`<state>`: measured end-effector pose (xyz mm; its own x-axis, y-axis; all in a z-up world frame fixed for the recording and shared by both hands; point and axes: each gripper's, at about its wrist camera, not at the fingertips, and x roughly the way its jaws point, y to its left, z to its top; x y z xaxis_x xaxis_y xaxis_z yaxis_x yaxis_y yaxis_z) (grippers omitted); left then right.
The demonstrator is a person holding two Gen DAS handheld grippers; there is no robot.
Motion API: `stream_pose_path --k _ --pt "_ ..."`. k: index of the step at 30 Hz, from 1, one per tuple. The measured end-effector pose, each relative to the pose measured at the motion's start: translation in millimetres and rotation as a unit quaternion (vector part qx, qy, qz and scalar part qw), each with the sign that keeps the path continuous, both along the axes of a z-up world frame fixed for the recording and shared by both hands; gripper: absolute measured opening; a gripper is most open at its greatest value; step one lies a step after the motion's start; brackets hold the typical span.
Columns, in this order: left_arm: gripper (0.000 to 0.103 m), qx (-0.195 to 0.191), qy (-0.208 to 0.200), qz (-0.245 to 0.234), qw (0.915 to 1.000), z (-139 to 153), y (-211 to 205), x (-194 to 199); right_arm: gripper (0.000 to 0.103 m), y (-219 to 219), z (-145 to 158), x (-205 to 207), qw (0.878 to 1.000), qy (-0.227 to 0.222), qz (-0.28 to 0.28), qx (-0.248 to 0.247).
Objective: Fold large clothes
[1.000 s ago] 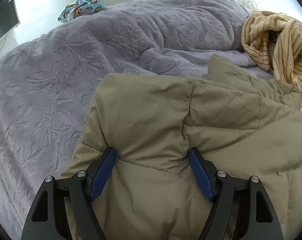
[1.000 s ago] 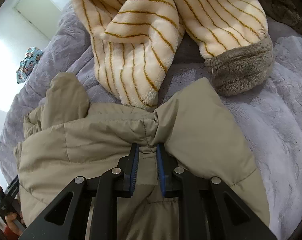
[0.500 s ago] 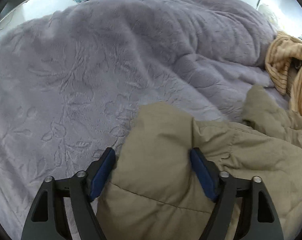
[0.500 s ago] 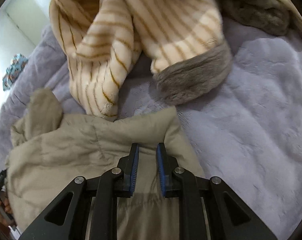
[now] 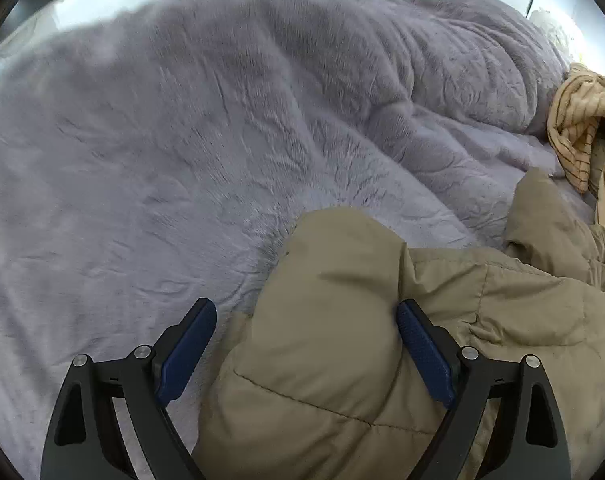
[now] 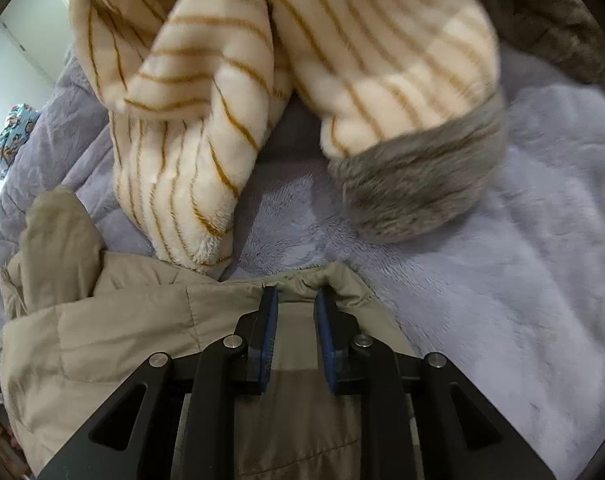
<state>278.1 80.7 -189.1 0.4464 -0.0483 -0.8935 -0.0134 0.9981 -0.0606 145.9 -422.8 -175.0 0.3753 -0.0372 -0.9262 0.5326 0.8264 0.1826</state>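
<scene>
— Where was the jacket (image 5: 382,340)?
— Lay crumpled on a grey blanket (image 5: 182,160), khaki and quilted.
— Left gripper (image 5: 306,320)?
— Spread wide around a puffy fold; right pad touching, left pad clear.
— Right gripper (image 6: 296,304)?
— Pinched tight on the jacket's (image 6: 142,320) edge.
— Nearby?
— Striped fleece (image 6: 222,100) just beyond, touching.

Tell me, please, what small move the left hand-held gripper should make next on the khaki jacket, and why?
Probably close the left hand-held gripper on the khaki jacket. Its jaws stand wide open around a puffy fold, while the right hand-held gripper is already pinched on the jacket's edge. Both sides need a grip before the jacket can be lifted over the grey blanket.
</scene>
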Motion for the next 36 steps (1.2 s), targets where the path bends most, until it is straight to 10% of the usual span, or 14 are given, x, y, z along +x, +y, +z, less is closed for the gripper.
stream_pose_path --k 5,16,36 --pt "0.093 0.009 -0.025 -0.023 0.9994 34 1 -24 0.053 22 31 -19 0.999 -0.028 -0.002 -0.015" --pt "0.093 0.0 -0.004 -0.042 0.9991 62 -1 -92 0.08 59 61 -80 0.998 -0.045 -0.004 0.032" --pt "0.093 -0.005 0.051 -0.09 0.9947 61 -22 -183 0.087 98 63 -185 0.992 -0.046 -0.016 0.118"
